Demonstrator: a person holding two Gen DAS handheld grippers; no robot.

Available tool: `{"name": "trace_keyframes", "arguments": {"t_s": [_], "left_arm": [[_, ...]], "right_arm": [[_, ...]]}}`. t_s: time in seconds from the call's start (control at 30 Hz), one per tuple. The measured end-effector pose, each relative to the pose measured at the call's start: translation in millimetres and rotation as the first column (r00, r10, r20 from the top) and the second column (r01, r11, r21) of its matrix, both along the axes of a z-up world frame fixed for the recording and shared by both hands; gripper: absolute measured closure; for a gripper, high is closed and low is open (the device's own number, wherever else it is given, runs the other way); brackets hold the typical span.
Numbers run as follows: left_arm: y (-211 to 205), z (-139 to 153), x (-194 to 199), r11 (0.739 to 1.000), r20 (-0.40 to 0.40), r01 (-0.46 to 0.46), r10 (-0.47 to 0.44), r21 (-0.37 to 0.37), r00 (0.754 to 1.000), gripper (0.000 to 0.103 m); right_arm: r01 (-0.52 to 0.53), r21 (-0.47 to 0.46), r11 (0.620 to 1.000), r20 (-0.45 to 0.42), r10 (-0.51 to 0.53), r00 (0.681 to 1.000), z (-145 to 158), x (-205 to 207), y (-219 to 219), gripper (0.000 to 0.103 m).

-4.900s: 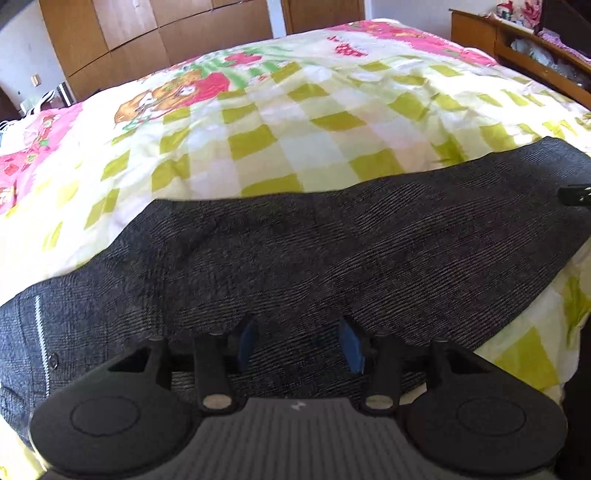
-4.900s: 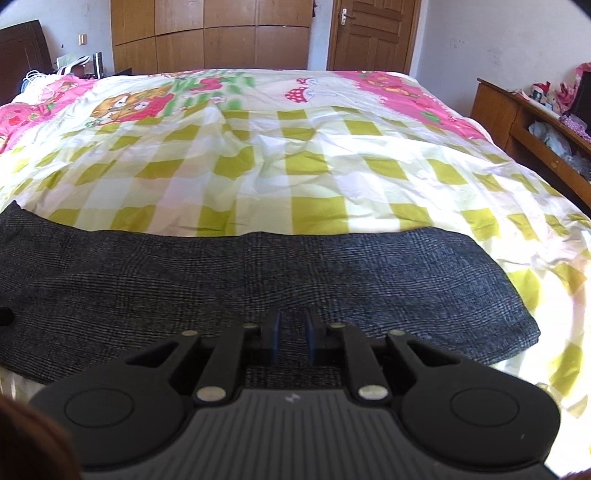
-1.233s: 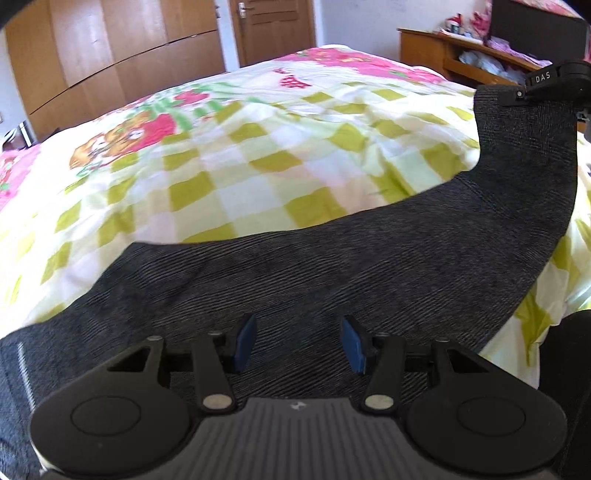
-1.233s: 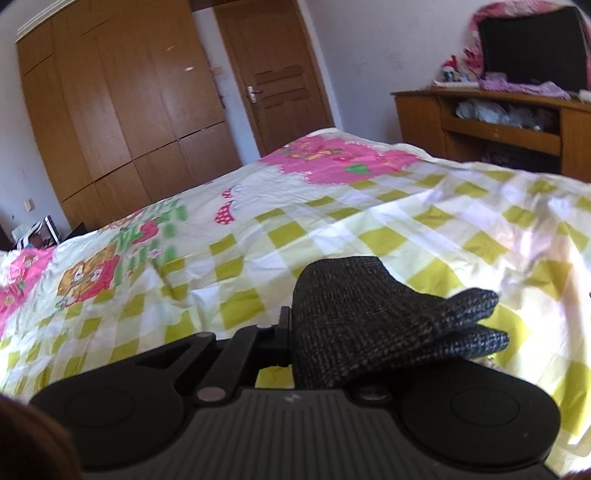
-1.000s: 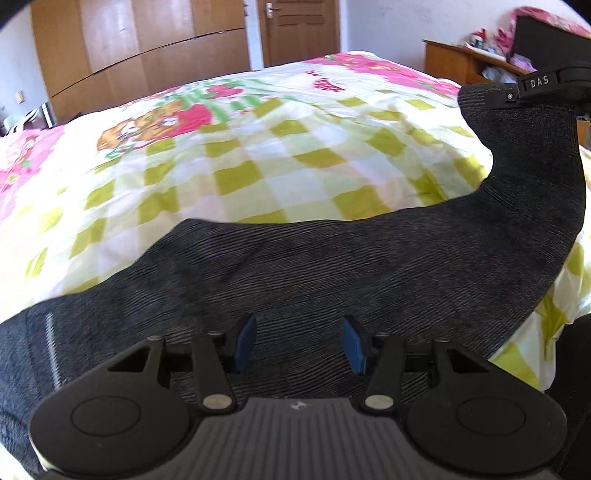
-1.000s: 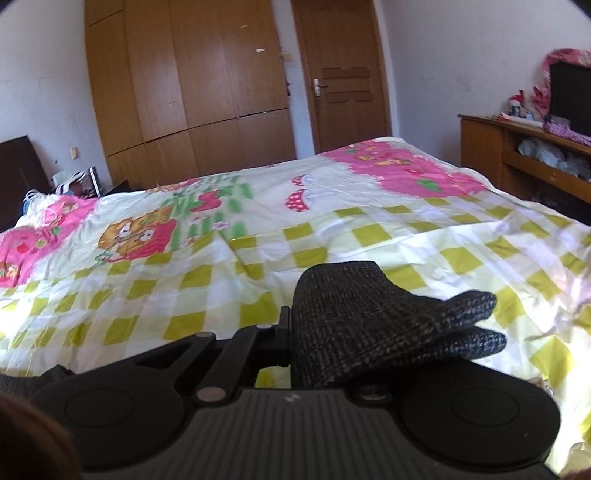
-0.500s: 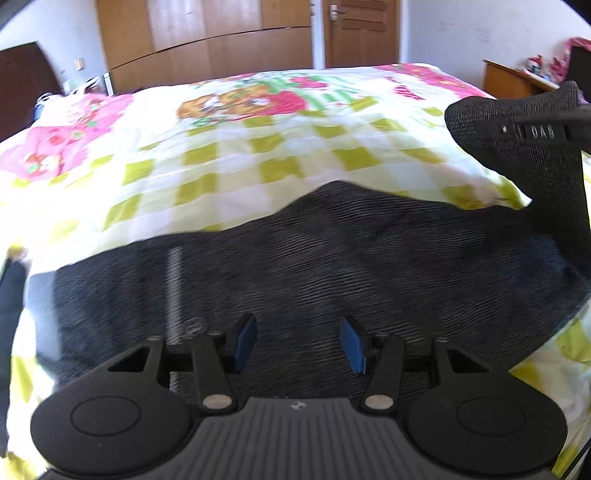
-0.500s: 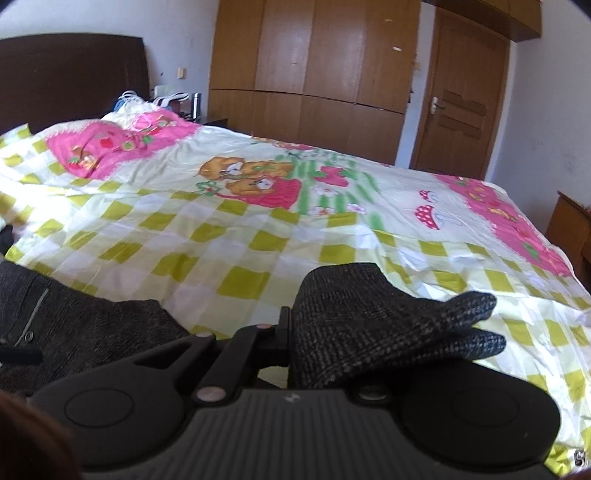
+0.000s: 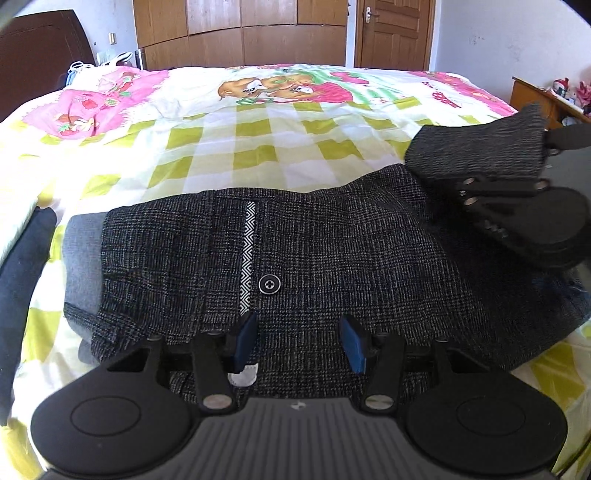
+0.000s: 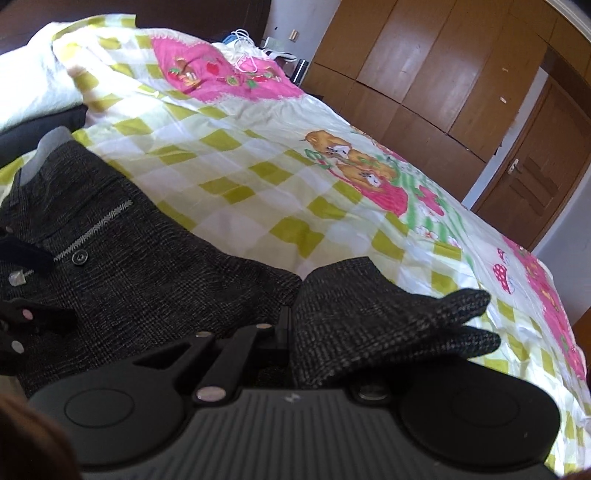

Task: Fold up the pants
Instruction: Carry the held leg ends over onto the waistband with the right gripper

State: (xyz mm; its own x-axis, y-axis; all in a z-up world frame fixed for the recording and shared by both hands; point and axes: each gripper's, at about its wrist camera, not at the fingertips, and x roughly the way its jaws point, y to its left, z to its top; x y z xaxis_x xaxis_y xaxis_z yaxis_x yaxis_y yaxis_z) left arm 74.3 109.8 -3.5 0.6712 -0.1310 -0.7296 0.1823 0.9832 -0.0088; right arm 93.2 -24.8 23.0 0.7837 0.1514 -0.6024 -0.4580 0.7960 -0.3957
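Dark grey checked pants (image 9: 332, 251) lie across the near edge of the bed, waist end to the left, with a back pocket button (image 9: 269, 284) and a white zigzag trim. My left gripper (image 9: 297, 341) is open and empty, hovering low over the pants below the button. My right gripper (image 10: 291, 328) is shut on the pants' leg hem (image 10: 369, 314), which drapes over its fingers. In the left wrist view the right gripper (image 9: 517, 184) holds the hem (image 9: 476, 147) lifted above the pants at the right. The pants also show in the right wrist view (image 10: 129, 258).
The bed has a yellow-green checked cover (image 9: 258, 147) with pink cartoon prints. A dark garment (image 9: 22, 266) lies at the left edge. A wooden wardrobe (image 9: 240, 33) and door (image 9: 391, 33) stand behind the bed. A wooden shelf (image 9: 535, 96) is at the right.
My right gripper has carried the leg hem leftward toward the waist end, folding the leg over. My left gripper has shifted left along the pants to the pocket area, still open.
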Motion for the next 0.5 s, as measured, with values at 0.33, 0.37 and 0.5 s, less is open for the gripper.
{"name": "trace_keyframes", "arguments": {"t_s": [0.33, 0.37, 0.5], "left_arm": [[4, 0, -6, 1.000, 0.003, -0.005, 0.005, -0.025, 1.000, 0.041], [4, 0, -6, 1.000, 0.003, -0.005, 0.005, -0.026, 1.000, 0.041], [5, 0, -9, 0.999, 0.003, -0.010, 0.010, -0.036, 1.000, 0.041]], "right_arm": [[-0.025, -0.100, 0.995, 0.030, 0.028, 0.999, -14, -3, 19, 0.097], [-0.026, -0.106, 0.994, 0.029, 0.030, 0.999, -14, -2, 20, 0.097], [-0.014, -0.096, 0.995, 0.042, 0.018, 0.999, -13, 0, 19, 0.097]]}}
